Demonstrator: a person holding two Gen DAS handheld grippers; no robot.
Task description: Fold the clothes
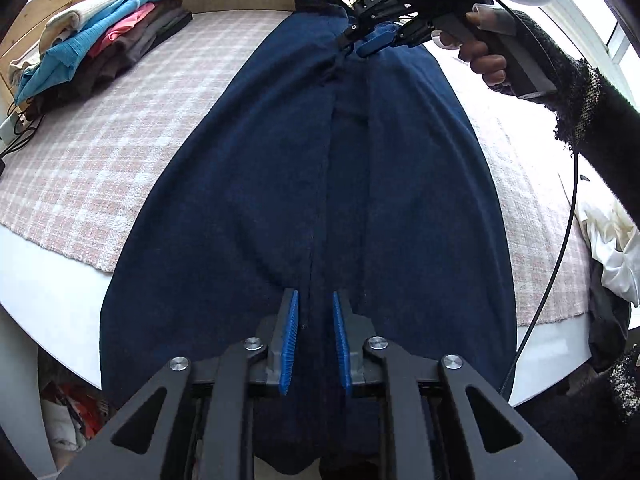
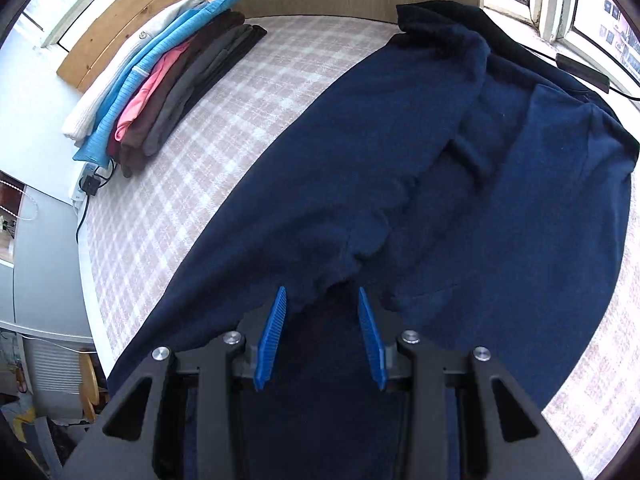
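A long navy garment [image 1: 320, 184] lies stretched along the plaid cover [image 1: 120, 152], and its near end hangs over the table's edge. At that near end my left gripper [image 1: 316, 312] has its blue pads close together, pinching a ridge of the navy cloth. At the far end a hand holds my right gripper [image 1: 360, 46] just over the garment's top edge. In the right wrist view the right gripper [image 2: 322, 292] stands open. A rumpled hem of the navy garment [image 2: 440, 160] lies between its fingertips, and the pads do not press on it.
A stack of folded clothes [image 1: 100, 40] [image 2: 168, 80] sits at the far left corner. A power strip with cables [image 2: 86, 184] lies beside the stack. White and dark clothes [image 1: 612, 248] are heaped at the right edge. A cable [image 1: 560, 240] hangs from the right gripper.
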